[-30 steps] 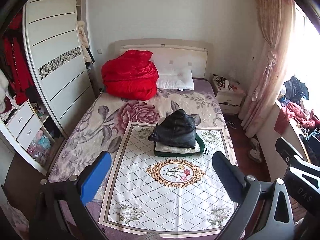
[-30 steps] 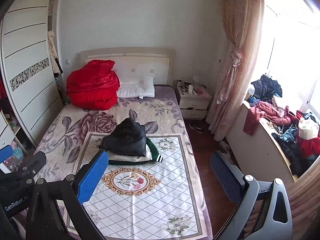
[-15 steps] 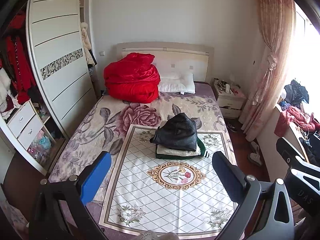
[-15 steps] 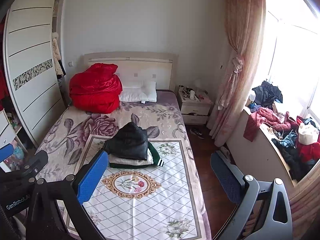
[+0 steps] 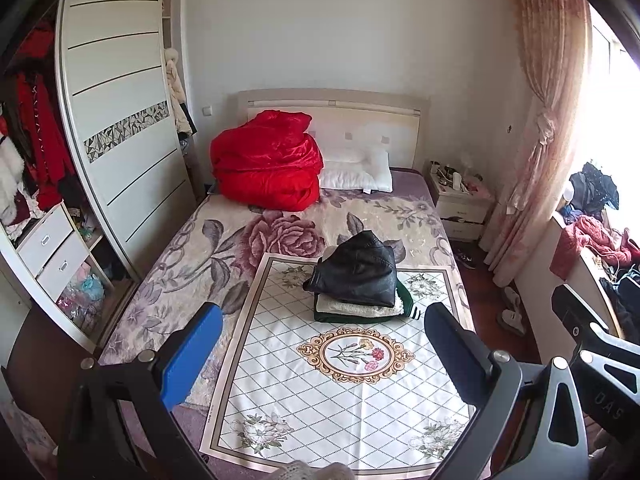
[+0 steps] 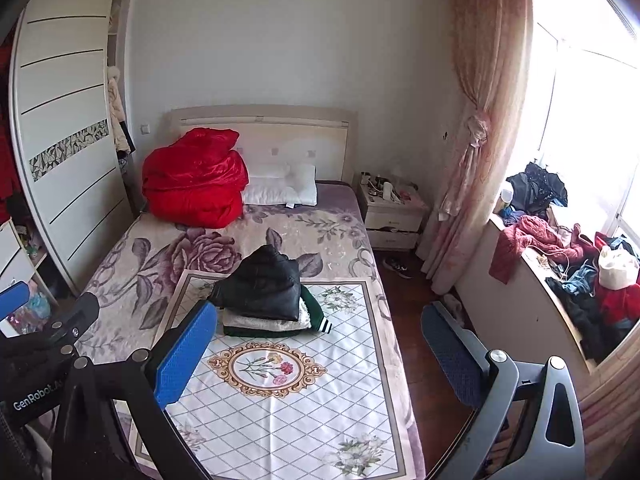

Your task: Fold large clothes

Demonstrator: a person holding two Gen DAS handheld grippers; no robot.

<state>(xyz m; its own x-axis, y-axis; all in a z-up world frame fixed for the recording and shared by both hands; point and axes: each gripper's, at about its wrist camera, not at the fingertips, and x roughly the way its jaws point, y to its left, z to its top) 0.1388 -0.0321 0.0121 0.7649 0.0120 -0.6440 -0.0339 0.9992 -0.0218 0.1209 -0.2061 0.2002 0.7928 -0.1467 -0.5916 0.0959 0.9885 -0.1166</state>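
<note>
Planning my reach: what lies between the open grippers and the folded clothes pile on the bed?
Only bare white diamond-patterned cloth with its floral medallion, per both wrist views.

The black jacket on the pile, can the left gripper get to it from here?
Probably yes: the left gripper is open and empty, nothing lies between it and the black jacket, though it must travel forward across the bed.

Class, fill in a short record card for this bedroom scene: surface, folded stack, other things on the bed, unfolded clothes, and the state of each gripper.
surface: white diamond-pattern cloth spread on the floral bed
folded stack: black jacket on top, cream garment under it, green garment at the bottom
other things on the bed: red quilt, white pillow by the headboard
unfolded clothes: heap on the window ledge
left gripper: open, empty
right gripper: open, empty
</note>
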